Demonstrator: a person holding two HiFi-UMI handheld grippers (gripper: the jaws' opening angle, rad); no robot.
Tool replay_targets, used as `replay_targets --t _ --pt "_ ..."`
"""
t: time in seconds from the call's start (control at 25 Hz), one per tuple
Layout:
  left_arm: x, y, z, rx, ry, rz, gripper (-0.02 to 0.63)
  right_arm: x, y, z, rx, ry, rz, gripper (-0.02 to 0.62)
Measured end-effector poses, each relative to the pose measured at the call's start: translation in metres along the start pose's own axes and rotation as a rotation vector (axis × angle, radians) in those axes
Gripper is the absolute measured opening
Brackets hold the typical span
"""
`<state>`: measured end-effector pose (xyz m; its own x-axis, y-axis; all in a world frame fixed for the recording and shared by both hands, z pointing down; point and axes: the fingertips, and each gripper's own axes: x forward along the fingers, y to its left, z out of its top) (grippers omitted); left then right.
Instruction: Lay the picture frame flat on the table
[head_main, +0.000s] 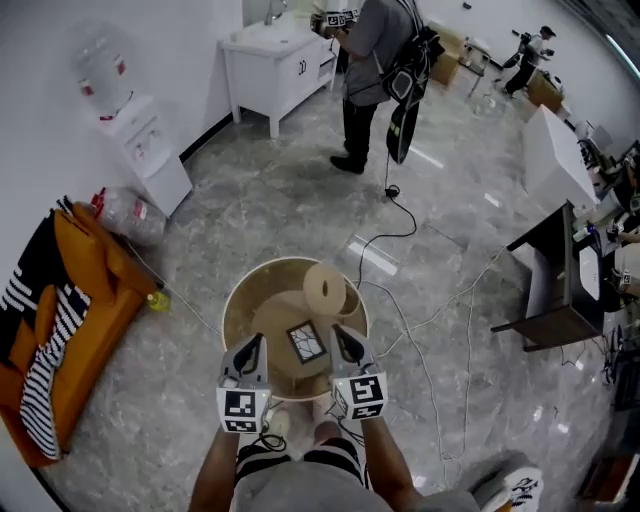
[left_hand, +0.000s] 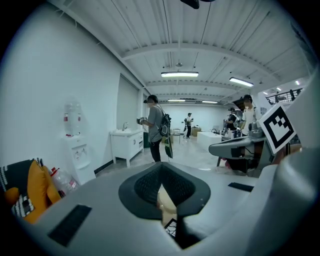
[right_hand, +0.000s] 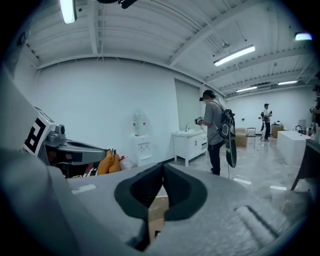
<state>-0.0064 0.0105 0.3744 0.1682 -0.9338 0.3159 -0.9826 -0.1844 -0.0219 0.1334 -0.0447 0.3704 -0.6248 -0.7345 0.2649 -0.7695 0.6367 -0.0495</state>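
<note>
The picture frame (head_main: 307, 341), dark-edged with a white pattern, lies flat on the round wooden table (head_main: 245, 300) in the head view. Both grippers hang above the table's near edge, on either side of the frame and clear of it. My left gripper (head_main: 254, 351) is shut with nothing in it; in the left gripper view its pads (left_hand: 150, 185) meet, and a corner of the frame (left_hand: 171, 228) shows through the gap below them. My right gripper (head_main: 346, 347) is shut and empty too, its pads (right_hand: 177, 192) pressed together over a strip of tabletop (right_hand: 157, 209).
A round wooden disc (head_main: 325, 288) stands on the table behind the frame. Cables (head_main: 425, 315) trail over the floor to the right. An orange seat with striped cloth (head_main: 65, 300), a water dispenser (head_main: 140, 140), a white cabinet (head_main: 275, 62), a standing person (head_main: 372, 75) and a dark desk (head_main: 560, 280) surround the table.
</note>
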Motion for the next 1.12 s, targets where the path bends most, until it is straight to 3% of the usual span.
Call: replay_targets --t 0.56,1.12 --pt "-0.089 -0.044 0.031 0.093 -0.1 -0.141 0.017 -0.114 0.046 0.031 0.005 -0.119 -0.111 0.0" --pt "-0.12 -0.054 0.03 0.128 -0.121 -0.198 0.017 -0.152 0.078 0.025 -0.022 -0.142 -0.172 -0.002"
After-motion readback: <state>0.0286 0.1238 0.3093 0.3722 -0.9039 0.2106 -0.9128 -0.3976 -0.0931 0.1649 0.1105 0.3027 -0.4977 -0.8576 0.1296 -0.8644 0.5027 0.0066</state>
